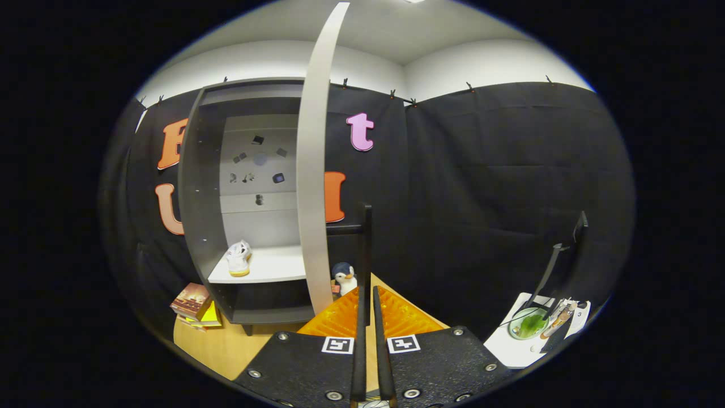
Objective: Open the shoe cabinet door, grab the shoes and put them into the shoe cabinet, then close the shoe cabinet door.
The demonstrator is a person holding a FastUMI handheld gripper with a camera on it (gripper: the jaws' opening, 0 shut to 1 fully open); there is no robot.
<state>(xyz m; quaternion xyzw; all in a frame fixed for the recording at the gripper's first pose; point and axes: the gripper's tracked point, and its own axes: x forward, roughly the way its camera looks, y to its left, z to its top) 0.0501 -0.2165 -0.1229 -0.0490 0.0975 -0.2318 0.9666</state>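
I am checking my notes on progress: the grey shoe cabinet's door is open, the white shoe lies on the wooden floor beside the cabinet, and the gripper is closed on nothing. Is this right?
Not quite. The gripper view shows the white shoe on the white shelf inside the grey shoe cabinet, not on the floor. The rest holds: the door is open and the gripper is closed on nothing.

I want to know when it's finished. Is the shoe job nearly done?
Nearly. The cabinet door stands open, and a white shoe already sits on the shelf inside. The gripper has its fingers closed together with nothing between them, just to the right of the door's edge. What's left is swinging the door shut.
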